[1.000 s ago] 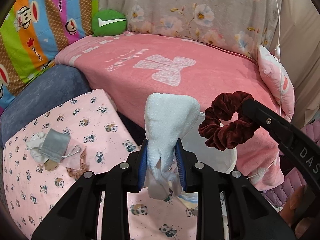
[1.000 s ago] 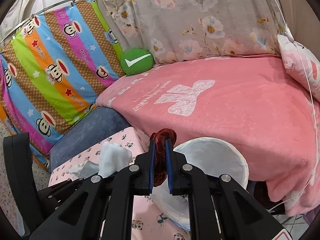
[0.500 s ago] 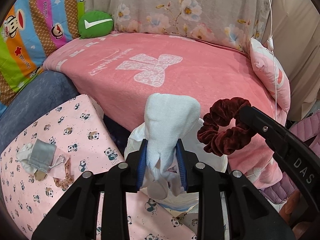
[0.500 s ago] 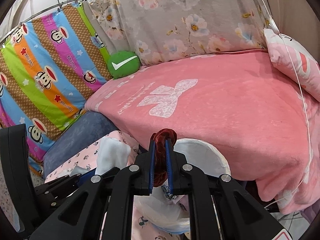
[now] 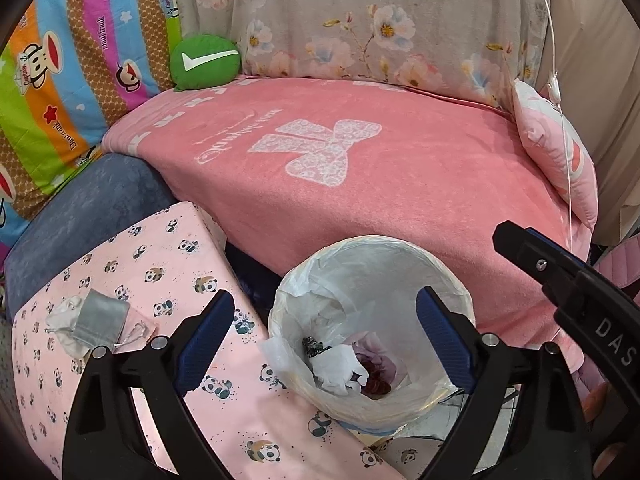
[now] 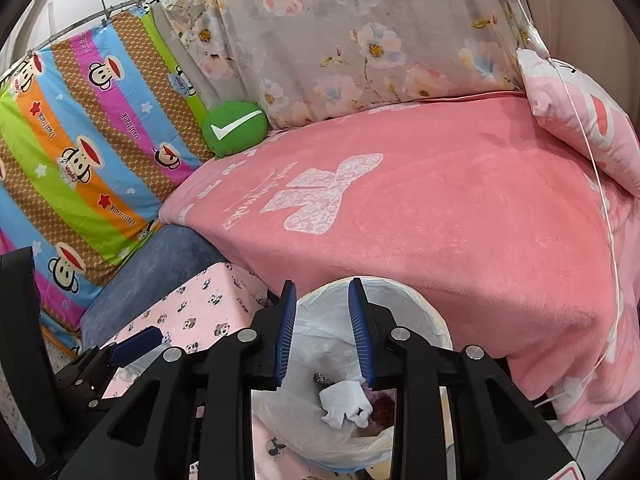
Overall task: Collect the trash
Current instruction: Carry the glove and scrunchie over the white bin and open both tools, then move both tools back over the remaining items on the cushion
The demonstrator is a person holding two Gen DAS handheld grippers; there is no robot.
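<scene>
From the left wrist view, the left gripper point(image 5: 320, 336) is spread wide and holds nothing. Just under it sits the trash bin point(image 5: 440, 268), at the near right edge of the panda table point(image 5: 168, 248). A white cloth point(image 5: 340, 368) and a dark red scrunchie point(image 5: 376, 384) lie inside.

From the right wrist view, the right gripper point(image 6: 322, 332) is partly spread and holds nothing, above the bin's left rim. The pink bed point(image 6: 440, 220) is just behind the bin.

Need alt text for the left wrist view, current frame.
Left gripper hangs open and empty over a white-lined trash bin that holds a crumpled white cloth and a dark red scrunchie. A grey pouch lies on the panda-print surface at left, a pink blanket behind.
</scene>
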